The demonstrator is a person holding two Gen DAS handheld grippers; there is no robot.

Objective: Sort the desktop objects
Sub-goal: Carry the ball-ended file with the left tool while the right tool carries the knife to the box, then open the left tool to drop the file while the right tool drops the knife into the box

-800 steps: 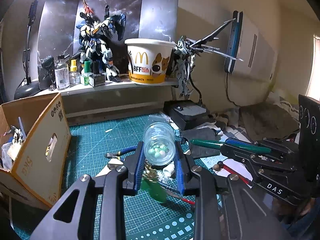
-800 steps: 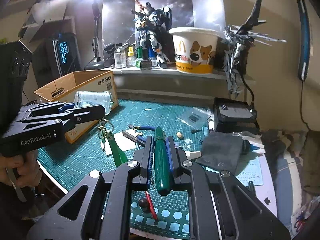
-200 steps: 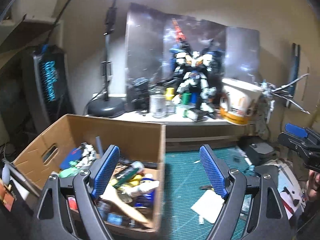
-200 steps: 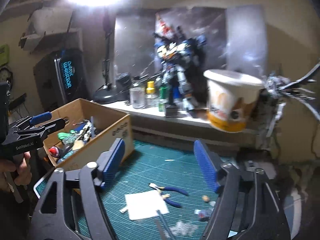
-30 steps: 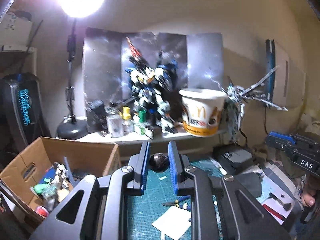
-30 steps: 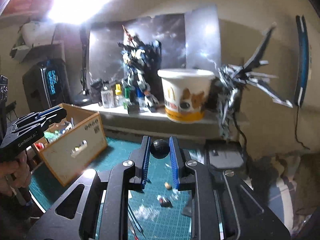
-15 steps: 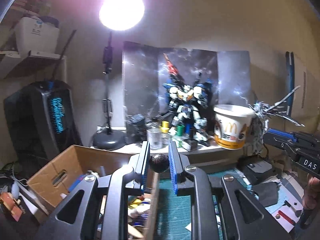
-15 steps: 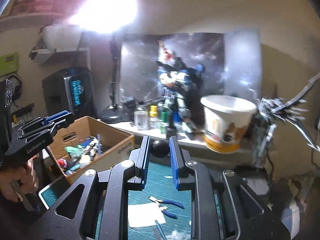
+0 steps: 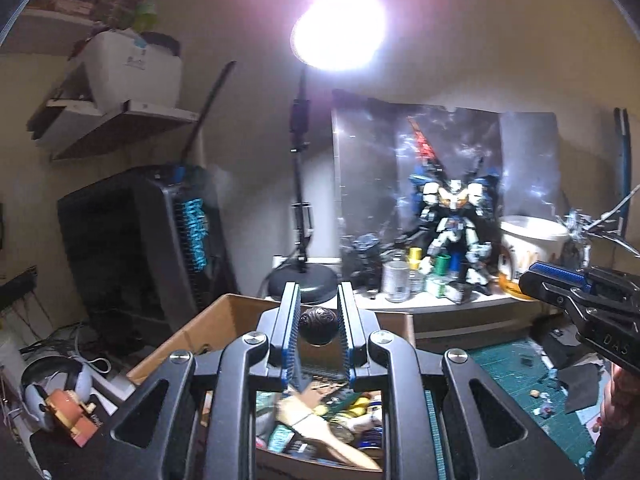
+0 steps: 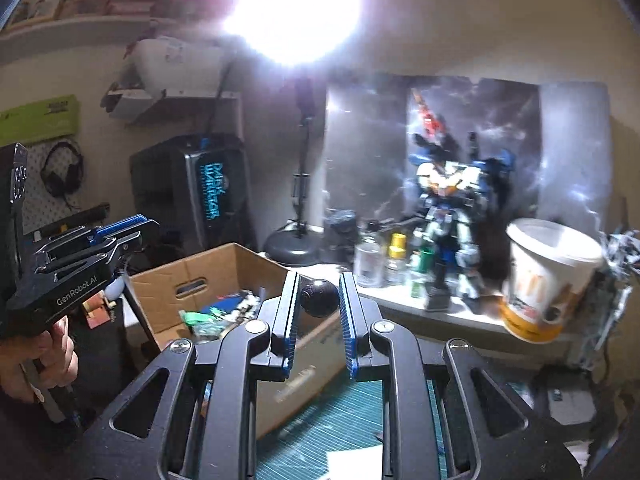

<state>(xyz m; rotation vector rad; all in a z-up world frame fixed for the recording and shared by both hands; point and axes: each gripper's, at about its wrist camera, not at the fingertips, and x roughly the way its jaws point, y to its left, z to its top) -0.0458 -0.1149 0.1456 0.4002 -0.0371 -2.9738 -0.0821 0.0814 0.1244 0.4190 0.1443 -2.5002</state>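
My left gripper (image 9: 318, 316) is shut on a dark ball (image 9: 319, 325) and holds it above the open cardboard box (image 9: 224, 320), which holds several small tools and bottles. My right gripper (image 10: 319, 298) is shut on a second dark ball (image 10: 319, 297), over the green cutting mat (image 10: 320, 436), to the right of the same box (image 10: 224, 270). The left gripper also shows in the right wrist view (image 10: 132, 228), and the right gripper in the left wrist view (image 9: 532, 276).
A shelf at the back carries a robot model (image 9: 450, 220), small bottles (image 9: 396, 280) and a McDonald's bucket (image 10: 548, 276). A desk lamp (image 9: 304, 276) stands behind the box. A black case (image 10: 200, 196) stands to the left. Small bits lie on the mat (image 9: 532, 392).
Both grippers have swung left toward the box, each still holding its ball. The left one now hangs over the box's inside; the right one has come closer to the box.
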